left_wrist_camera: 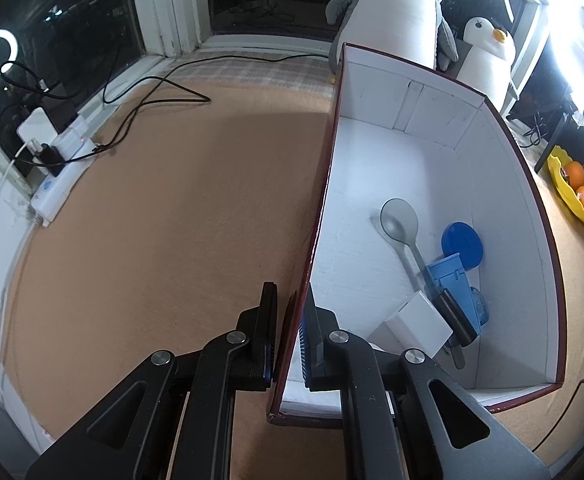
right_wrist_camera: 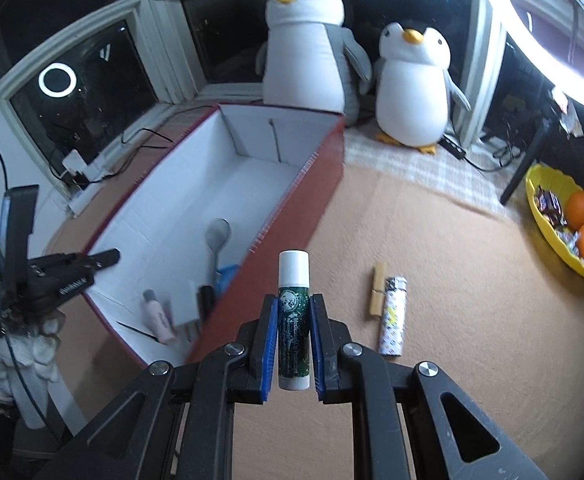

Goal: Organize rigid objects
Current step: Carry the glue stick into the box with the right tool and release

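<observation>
We see a lip balm tube (right_wrist_camera: 293,320), green-labelled with a white cap, upright and lifted clear of the tan surface. To its left stands a long box (right_wrist_camera: 315,184), red outside and white inside. In the box's near end lie a grey spoon (left_wrist_camera: 401,228), a blue round lid (left_wrist_camera: 461,240), a blue plastic piece (left_wrist_camera: 449,280), a white block (left_wrist_camera: 421,320), a black cylinder (left_wrist_camera: 455,316) and a pink tube (right_wrist_camera: 158,314). Right of the box, a wooden clothespin (right_wrist_camera: 377,294) and a patterned lighter (right_wrist_camera: 392,316) lie side by side.
</observation>
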A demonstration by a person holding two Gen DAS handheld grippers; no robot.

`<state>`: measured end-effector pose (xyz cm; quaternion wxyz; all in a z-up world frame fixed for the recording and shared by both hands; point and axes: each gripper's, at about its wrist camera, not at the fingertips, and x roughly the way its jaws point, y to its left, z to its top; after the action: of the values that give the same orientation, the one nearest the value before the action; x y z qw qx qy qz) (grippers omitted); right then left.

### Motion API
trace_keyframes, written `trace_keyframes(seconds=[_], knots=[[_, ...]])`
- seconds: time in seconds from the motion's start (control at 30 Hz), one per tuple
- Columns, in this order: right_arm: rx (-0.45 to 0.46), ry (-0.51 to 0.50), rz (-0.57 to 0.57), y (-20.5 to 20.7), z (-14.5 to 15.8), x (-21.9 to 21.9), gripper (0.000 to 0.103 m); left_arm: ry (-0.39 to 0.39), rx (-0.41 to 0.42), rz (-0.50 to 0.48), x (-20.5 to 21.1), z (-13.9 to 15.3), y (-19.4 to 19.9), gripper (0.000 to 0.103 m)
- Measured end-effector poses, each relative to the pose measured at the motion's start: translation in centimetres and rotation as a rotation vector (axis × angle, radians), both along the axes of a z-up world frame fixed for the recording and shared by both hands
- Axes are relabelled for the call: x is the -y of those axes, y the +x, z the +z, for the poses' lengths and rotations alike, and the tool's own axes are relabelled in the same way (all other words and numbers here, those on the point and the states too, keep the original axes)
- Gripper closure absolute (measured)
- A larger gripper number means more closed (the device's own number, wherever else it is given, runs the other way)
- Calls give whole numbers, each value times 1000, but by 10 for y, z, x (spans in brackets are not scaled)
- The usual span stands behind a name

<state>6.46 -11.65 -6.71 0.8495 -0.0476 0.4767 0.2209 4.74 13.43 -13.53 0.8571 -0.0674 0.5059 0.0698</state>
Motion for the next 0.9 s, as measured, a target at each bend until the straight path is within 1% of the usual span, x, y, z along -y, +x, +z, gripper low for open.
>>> trace_keyframes(seconds=[0.13, 0.33, 0.53, 0.9], knots=[[24, 20, 30, -1, 11, -19, 89, -8, 6, 2, -1, 1, -1, 94], [43, 33, 87, 0, 18, -49, 89, -13, 10, 4, -1, 2, -2, 94], [42, 35, 122, 2, 17, -72, 89, -19, 10, 10, -2, 2, -3, 94], [33, 21, 159, 5, 9, -91, 89, -22, 12, 16, -2, 1, -5, 94]])
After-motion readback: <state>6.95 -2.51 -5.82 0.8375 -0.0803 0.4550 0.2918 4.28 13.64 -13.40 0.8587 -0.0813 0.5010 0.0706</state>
